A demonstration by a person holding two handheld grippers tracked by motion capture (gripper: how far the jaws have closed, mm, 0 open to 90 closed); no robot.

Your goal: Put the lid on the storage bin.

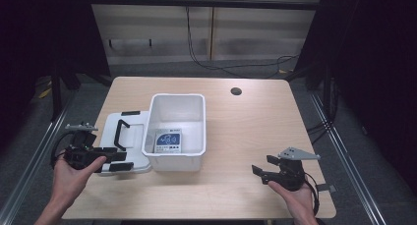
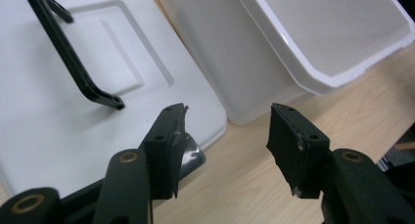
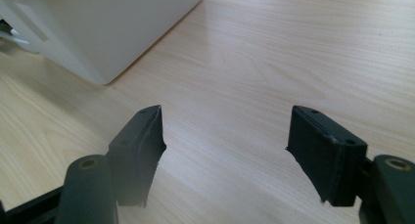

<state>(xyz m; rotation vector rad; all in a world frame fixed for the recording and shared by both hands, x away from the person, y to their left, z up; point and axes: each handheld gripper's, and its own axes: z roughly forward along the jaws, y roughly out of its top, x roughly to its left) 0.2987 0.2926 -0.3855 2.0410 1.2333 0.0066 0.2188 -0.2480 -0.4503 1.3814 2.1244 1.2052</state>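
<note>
The rectangular plastic tub (image 1: 199, 131) is plain white, and so is the flat plastic lid (image 1: 110, 131) beside it, which carries a black handle (image 1: 119, 131). A card (image 1: 168, 141) in the tub is white with a blue printed panel. The wooden table (image 1: 255, 131) is pale beige with fine grain. Both grippers' jaws are matte black.

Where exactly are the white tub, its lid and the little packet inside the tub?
white tub (image 1: 196, 101): high view, far right rim.
lid (image 1: 110, 131): high view, flat top left of its black handle.
packet (image 1: 167, 140): high view, middle of its printed face.
</note>
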